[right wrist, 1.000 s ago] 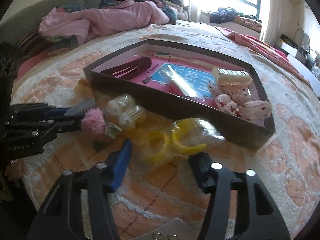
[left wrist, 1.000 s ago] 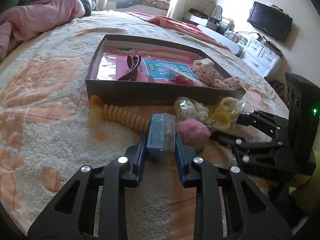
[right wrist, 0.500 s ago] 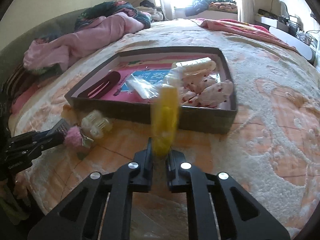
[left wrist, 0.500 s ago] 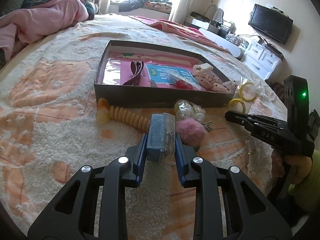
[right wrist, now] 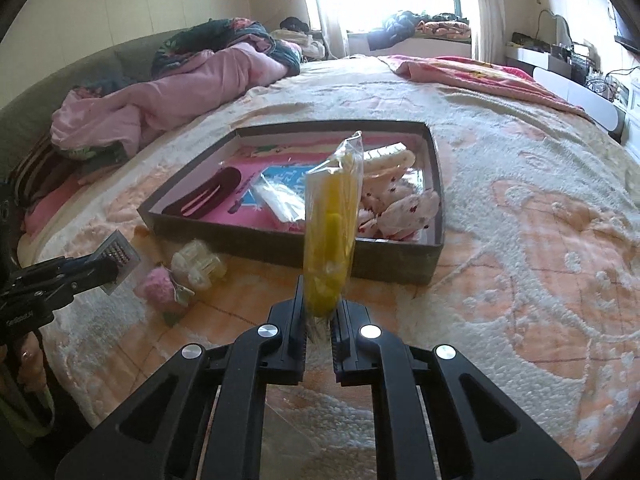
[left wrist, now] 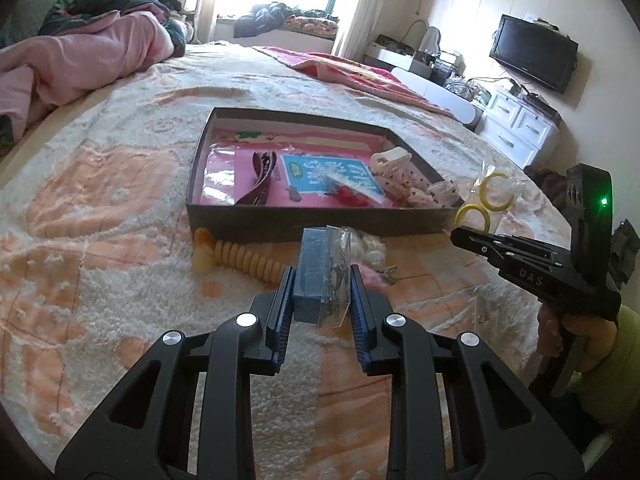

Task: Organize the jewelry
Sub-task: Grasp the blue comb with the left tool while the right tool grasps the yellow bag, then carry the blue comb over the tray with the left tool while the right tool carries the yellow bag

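so the right gripper (right wrist: 319,312) has just clamped shut on the bag of yellow rings (right wrist: 330,236), lifted in front of the box (right wrist: 256,242), while the left gripper (left wrist: 322,292) pinches a blue packet (left wrist: 320,276) above the bedspread (left wrist: 100,280)

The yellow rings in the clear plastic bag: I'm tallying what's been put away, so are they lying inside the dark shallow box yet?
No: the yellow rings in the clear plastic bag stand clamped in the right hand-held gripper, outside the dark shallow box.
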### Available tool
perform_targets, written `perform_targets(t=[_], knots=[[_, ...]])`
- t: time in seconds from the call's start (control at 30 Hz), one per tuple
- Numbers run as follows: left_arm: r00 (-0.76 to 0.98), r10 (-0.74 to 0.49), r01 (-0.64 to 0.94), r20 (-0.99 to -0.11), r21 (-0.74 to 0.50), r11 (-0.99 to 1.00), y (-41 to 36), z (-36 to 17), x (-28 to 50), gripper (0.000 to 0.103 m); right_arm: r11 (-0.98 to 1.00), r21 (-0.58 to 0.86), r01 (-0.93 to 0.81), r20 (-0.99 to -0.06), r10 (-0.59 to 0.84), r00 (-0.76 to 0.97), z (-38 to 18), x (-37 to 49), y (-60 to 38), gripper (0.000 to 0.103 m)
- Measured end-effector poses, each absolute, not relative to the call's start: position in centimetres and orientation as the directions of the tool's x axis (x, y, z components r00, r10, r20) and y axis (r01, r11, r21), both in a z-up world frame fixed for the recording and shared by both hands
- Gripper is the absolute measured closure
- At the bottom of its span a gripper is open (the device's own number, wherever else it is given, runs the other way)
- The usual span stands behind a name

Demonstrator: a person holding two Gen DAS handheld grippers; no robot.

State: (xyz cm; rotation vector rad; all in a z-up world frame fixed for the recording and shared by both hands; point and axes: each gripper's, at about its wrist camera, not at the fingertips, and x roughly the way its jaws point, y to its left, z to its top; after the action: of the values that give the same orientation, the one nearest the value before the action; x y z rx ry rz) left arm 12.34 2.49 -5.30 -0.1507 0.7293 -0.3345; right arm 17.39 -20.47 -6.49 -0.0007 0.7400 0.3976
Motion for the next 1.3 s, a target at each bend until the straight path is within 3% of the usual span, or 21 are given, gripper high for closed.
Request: perform_targets(t=[0.53, 1.3], knots=[[0.704, -0.379, 0.299, -0.601, -0.233, 0.925, -1.0, -3.1, 15.8, 0.084, 0.915, 0.146, -0.377, -0.626, 0.38, 0.681, -4.2, 18.4, -21.9, 0.093], [0.708, -0.348, 0.279, -0.615, -0.21, 0.937, -3.1, -2.7, 23.2, 0.084, 0.917, 0.144, -0.371, -0.654, 0.369, 0.661, -3.4, 24.4, -22.2, 0.093]])
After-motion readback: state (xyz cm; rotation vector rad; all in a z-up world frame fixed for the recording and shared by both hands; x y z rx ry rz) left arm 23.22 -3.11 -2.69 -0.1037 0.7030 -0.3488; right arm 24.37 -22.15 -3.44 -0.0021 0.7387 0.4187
